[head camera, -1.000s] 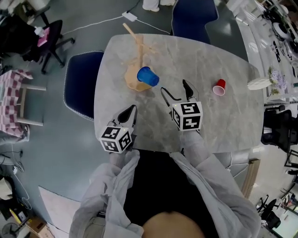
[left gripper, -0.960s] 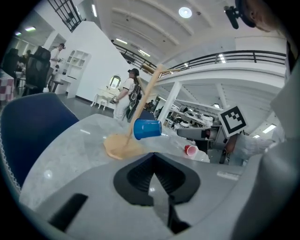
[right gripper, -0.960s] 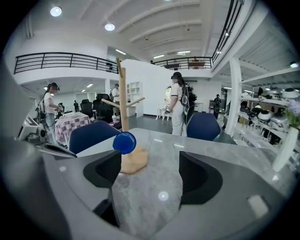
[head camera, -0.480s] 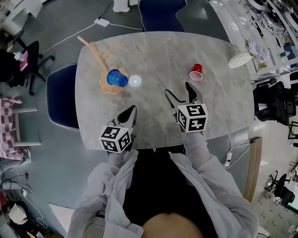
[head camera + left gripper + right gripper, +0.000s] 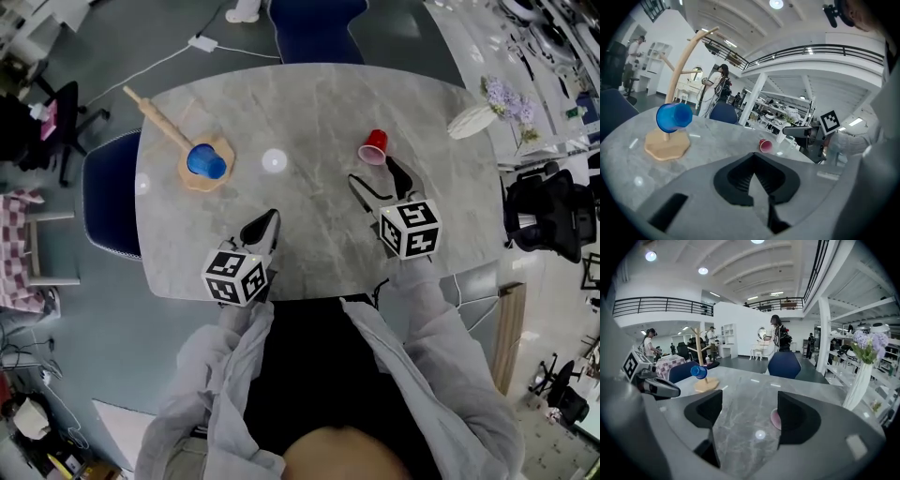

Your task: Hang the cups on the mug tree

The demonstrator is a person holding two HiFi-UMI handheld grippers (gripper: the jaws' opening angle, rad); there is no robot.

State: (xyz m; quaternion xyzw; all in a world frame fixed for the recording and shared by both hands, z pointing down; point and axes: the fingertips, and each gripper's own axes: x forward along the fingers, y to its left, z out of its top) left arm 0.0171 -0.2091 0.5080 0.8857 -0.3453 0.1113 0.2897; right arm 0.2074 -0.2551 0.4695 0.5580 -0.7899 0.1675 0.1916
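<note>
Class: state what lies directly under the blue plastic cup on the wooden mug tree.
Under the blue plastic cup sits the wooden mug tree's flat base. The peg carrying the cup is covered by it.

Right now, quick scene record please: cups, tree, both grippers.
mug tree: upright, left part of the table
blue cup: hung low on the mug tree
red cup: on its side, just ahead of the right gripper
left gripper: shut, empty
right gripper: open, jaws just narrowed slightly, nothing between them
left to hang: red cup
</note>
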